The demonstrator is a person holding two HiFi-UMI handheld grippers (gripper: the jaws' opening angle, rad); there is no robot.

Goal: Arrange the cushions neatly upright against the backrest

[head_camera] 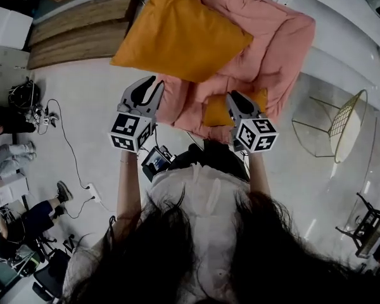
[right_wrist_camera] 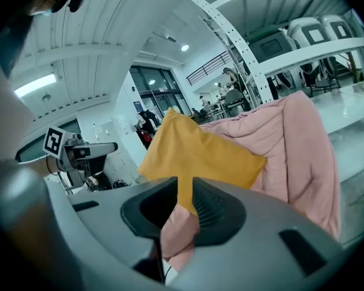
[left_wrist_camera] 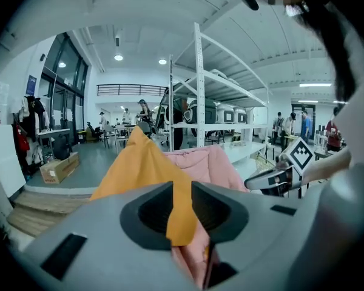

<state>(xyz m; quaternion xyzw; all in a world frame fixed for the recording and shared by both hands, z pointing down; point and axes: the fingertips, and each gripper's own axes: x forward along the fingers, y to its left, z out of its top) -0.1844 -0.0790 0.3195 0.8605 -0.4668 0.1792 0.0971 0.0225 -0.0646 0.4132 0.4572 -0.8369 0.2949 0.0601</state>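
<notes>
The left gripper (head_camera: 153,84) and right gripper (head_camera: 235,97), jaws pinched nearly closed on an orange cushion's (head_camera: 177,33) lower edge, hold it aloft, spanning both, directly before the pink-draped chair (head_camera: 275,49).

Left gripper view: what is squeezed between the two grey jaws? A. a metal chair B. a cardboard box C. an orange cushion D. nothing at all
C: a corner of the orange cushion sits in the narrow gap of the left gripper, whose jaws are closed on the fabric.
</notes>
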